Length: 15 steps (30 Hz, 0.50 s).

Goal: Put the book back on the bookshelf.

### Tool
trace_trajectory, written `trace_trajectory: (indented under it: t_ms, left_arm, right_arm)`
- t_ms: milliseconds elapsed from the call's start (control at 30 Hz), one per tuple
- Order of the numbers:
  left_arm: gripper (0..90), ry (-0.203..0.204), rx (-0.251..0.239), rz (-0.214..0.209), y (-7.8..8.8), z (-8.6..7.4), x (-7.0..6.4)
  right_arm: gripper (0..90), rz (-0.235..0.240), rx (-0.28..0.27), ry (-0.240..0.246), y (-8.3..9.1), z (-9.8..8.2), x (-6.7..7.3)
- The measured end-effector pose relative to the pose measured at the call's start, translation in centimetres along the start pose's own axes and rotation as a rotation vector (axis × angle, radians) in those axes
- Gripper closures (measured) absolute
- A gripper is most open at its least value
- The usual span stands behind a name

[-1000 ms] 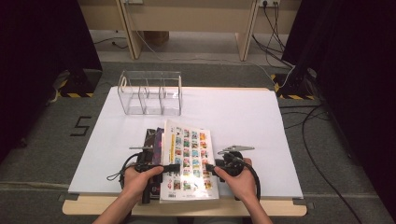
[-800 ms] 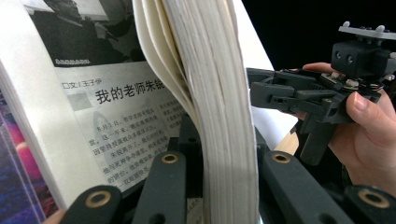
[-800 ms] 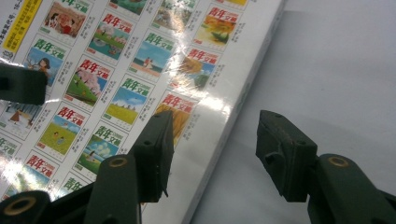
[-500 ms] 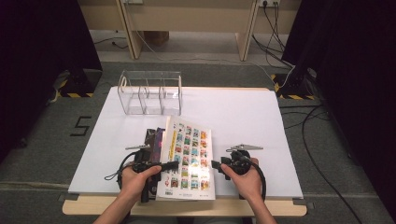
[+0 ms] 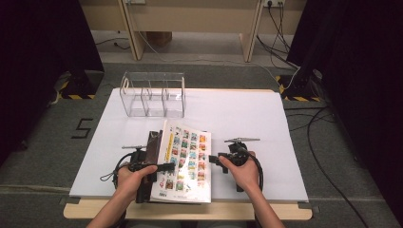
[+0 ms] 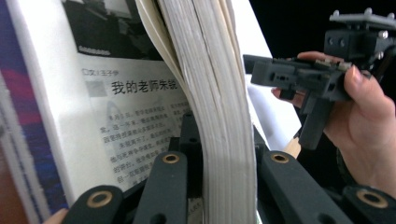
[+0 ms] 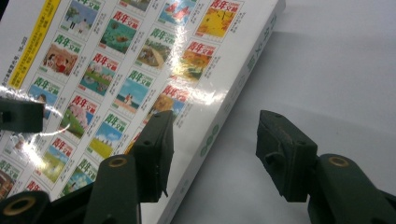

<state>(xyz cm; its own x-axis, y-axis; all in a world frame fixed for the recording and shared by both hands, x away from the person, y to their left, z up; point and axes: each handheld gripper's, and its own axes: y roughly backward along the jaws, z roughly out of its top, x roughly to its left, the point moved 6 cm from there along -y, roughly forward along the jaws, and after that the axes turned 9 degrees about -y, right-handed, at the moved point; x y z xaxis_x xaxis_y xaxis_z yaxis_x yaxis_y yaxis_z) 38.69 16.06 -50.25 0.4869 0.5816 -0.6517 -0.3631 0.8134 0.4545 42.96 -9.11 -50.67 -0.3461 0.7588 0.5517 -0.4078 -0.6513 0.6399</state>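
A thick magazine (image 5: 185, 161) lies near the table's front edge, its glossy cover of small coloured pictures facing up. Its left side is raised off a dark inside page. My left gripper (image 5: 166, 167) reaches in from the left and is shut on the block of pages (image 6: 210, 70). Both its jaws press the paper edge, and a page of printed text (image 6: 135, 116) lies open beside it. My right gripper (image 5: 214, 157) hovers just right of the magazine, open. Its jaws (image 7: 212, 140) straddle the spine edge (image 7: 233, 93) and bare table without touching either.
A clear plastic organiser (image 5: 153, 94) with several compartments stands at the back left of the white tabletop (image 5: 247, 118). The wooden front lip (image 5: 190, 211) runs just below the magazine. Cables (image 5: 328, 142) trail on the grey floor at the right.
My right gripper has drawn a little to the right, off the magazine's edge. The magazine's right edge has shifted slightly left. My left gripper stays clamped in place.
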Motion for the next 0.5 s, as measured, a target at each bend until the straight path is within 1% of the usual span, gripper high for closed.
trace_trajectory:
  t_ms: [167,200,267,300,400,500]
  left_arm:
    - [77.0,0.002,0.029,0.028,0.1,0.2,0.4]
    - [76.9,0.003,0.035,0.031,0.1,0.2,0.5]
    - [76.7,0.012,0.044,0.037,0.0,0.2,0.7]
    - [76.7,0.015,0.048,0.04,0.0,0.2,0.8]
    - [76.1,0.008,0.061,0.051,-0.1,0.3,0.8]
    - [75.5,0.006,0.067,0.059,-0.1,0.3,0.9]
  right_arm:
    - [46.8,0.024,0.039,-0.046,-1.5,0.9,-0.3]
    - [45.6,0.032,0.045,-0.053,-1.8,1.0,-0.3]
    - [45.3,0.055,0.06,-0.085,-2.3,1.2,-0.2]
    - [45.0,0.059,0.058,-0.083,-2.5,1.3,-0.2]
    - [44.0,0.072,0.079,-0.102,-3.0,1.7,0.0]
    - [43.0,0.078,0.086,-0.107,-3.3,1.8,0.0]
